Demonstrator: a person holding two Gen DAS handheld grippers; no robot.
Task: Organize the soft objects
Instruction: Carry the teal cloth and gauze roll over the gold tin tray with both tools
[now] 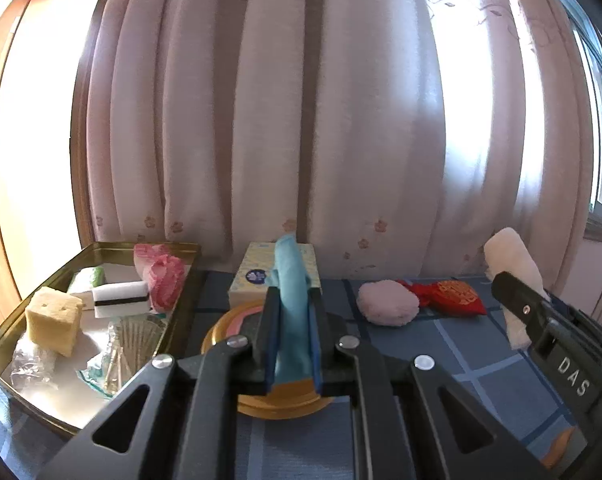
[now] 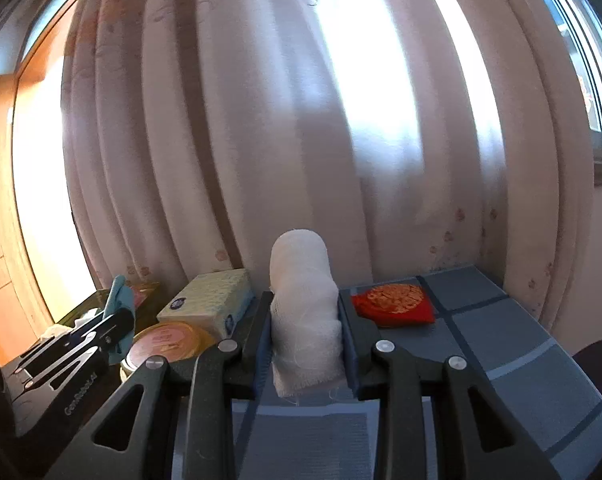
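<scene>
The left claw [image 1: 293,344] is pinching a folded teal cloth [image 1: 291,280], which stands upright between its pads. The right claw [image 2: 305,344] is pinching a rolled white gauze towel [image 2: 303,308], also upright. Both items are held clear of the blue checked desk [image 1: 481,344].

A gold metal tray [image 1: 33,296] sits at the left of the desk. It already contains a yellow sponge block [image 1: 53,320], a white sponge with a dark stripe [image 1: 121,298] and a pink mesh item [image 1: 163,280]. A pink plush pad [image 1: 389,303] and a red embroidered pouch [image 1: 455,296] lie loose on the desk. A tissue box [image 1: 253,272] and a round gold tin [image 2: 169,342] stand near the tray.

Step in hand, as judged: transport of two gripped soft items toward the tray. The next move calls for positioning each claw above a free area of the tray, lowering, and then spreading the pads. The left claw is nearer to the tray and should release first. The pad and pouch remain to be collected.
</scene>
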